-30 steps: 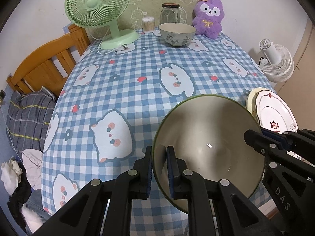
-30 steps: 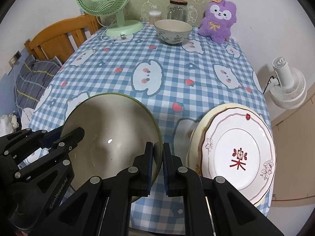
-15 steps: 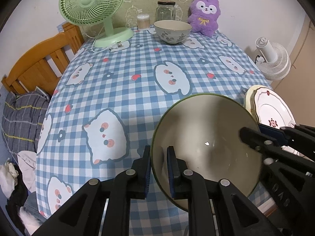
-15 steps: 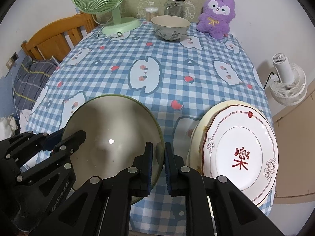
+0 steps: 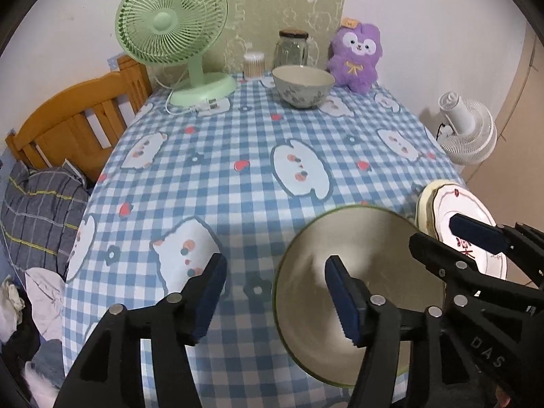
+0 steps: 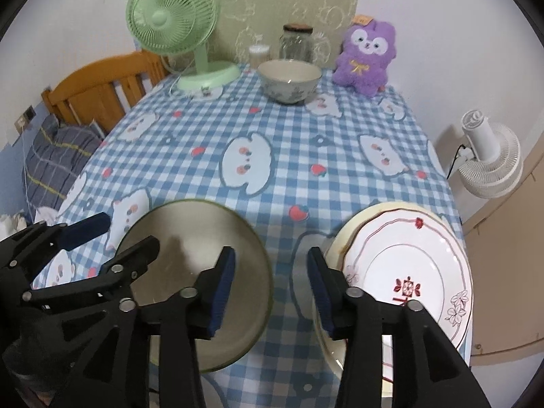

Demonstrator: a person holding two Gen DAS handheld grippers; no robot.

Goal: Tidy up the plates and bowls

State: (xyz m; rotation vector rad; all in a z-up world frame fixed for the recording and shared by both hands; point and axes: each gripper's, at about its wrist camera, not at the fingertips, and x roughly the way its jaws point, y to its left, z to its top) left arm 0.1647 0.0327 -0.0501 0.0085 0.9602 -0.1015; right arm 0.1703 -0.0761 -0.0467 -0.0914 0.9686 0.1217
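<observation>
A large green-rimmed bowl rests on the checked tablecloth near the front edge. My left gripper straddles its left rim, jaws opening, pads off the rim. My right gripper straddles the right rim the same way, jaws opening and not pressing. Just right of the bowl, a white plate with red pattern lies on a cream plate at the table's right edge. A small flowered bowl stands at the far end.
At the back stand a green desk fan, a glass jar, a cotton-swab tub and a purple plush toy. A wooden bed frame with bedding is left of the table; a white floor fan is on the right.
Both grippers, earlier shut on opposite rims of the large bowl, have spread their jaws and let go. The bowl stays on the cloth.
</observation>
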